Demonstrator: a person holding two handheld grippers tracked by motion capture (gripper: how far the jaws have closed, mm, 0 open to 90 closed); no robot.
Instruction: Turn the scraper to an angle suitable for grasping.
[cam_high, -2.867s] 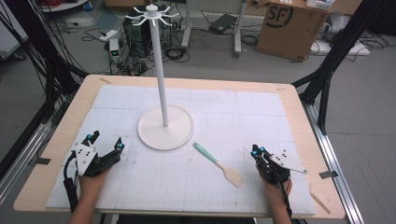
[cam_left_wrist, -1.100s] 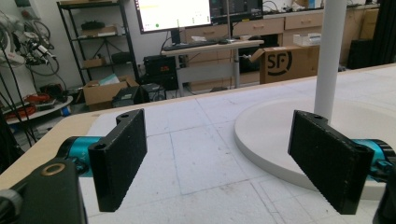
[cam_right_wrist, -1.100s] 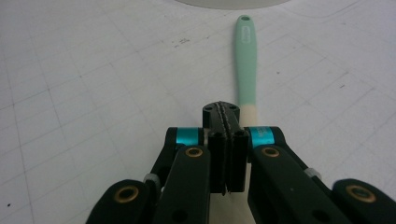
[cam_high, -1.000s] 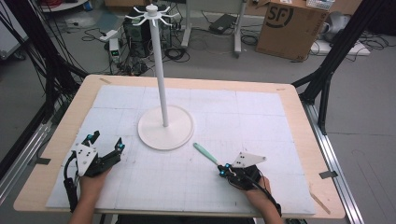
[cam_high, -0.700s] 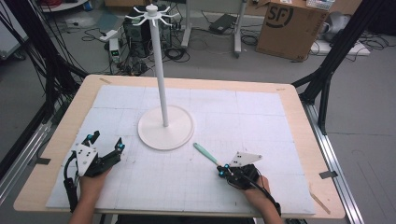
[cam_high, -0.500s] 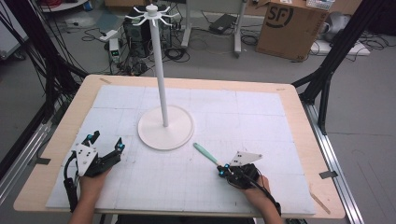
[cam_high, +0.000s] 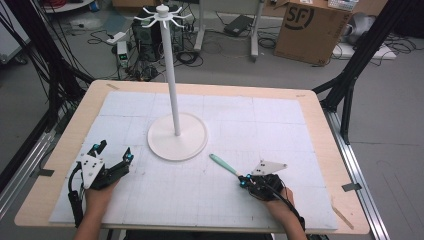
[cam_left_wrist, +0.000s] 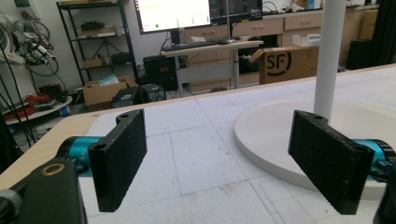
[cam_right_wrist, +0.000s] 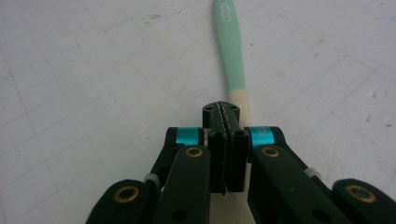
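A pale wooden worktop (cam_high: 320, 107) carries a white gridded mat (cam_high: 260, 125), with cables and a cardboard box on the floor past its far edge. Near the front edge, toward the right corner, the right gripper (cam_high: 244, 181) lies low, its jaws pressed together on the cream blade end of a mint-green handled spatula (cam_high: 222, 165), which lies flat on the mat and points toward the centre. Near the front left corner the left gripper (cam_high: 112, 155) rests with jaws spread wide, nothing between them. Bare mat separates the two. Farther off, at the centre, stands a white round-based pole stand (cam_high: 176, 135).
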